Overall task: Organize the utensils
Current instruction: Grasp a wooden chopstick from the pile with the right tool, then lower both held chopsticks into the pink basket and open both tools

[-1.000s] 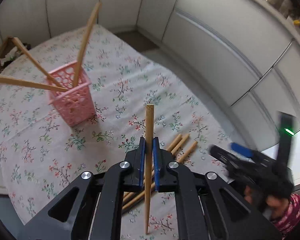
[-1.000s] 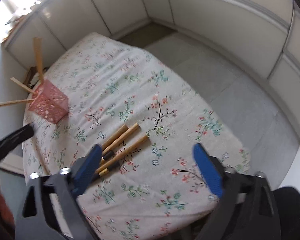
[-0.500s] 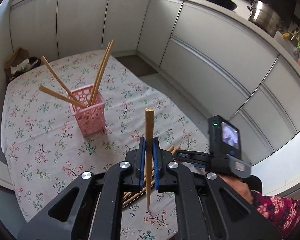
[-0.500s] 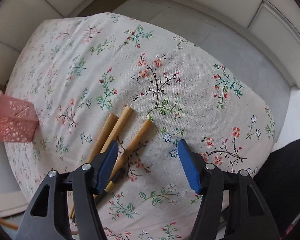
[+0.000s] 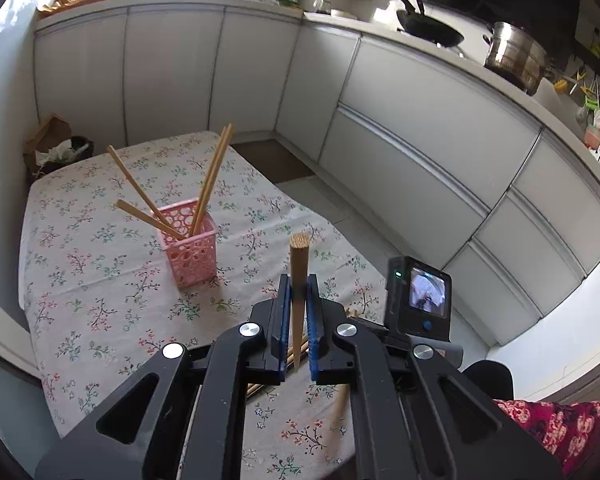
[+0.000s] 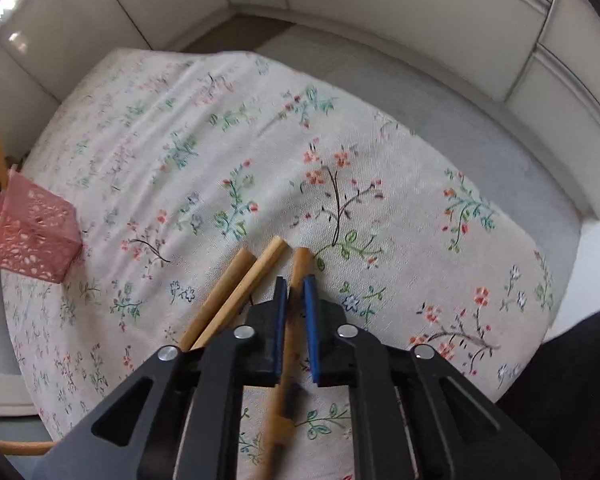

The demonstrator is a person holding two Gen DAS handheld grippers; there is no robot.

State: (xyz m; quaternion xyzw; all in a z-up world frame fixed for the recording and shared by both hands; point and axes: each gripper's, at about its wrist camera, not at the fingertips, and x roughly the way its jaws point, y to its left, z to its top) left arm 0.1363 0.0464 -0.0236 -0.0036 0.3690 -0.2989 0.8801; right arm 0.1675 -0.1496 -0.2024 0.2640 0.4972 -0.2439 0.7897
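My left gripper [image 5: 298, 284] is shut on a wooden chopstick [image 5: 299, 256] and holds it upright above the table. A pink perforated basket [image 5: 190, 250] holds several chopsticks [image 5: 210, 182] ahead and to the left. My right gripper [image 6: 296, 286] is shut on a chopstick [image 6: 299, 268] low over the floral tablecloth [image 6: 340, 152]. Two more chopsticks [image 6: 236, 284] lie just left of it. The basket [image 6: 34, 236] shows at the far left in the right wrist view. The right gripper's camera body [image 5: 418, 294] shows in the left wrist view.
White cabinets [image 5: 420, 132] curve around the table. A counter with a wok [image 5: 428, 28] and a pot [image 5: 514, 60] runs behind. A paper bag [image 5: 52, 144] stands beyond the table's far left corner. The table edge [image 6: 540, 240] drops to grey floor at right.
My right gripper came down over the loose chopsticks and closed on the rightmost one. My left gripper rose and drew back with its chopstick; the basket now looks farther away.
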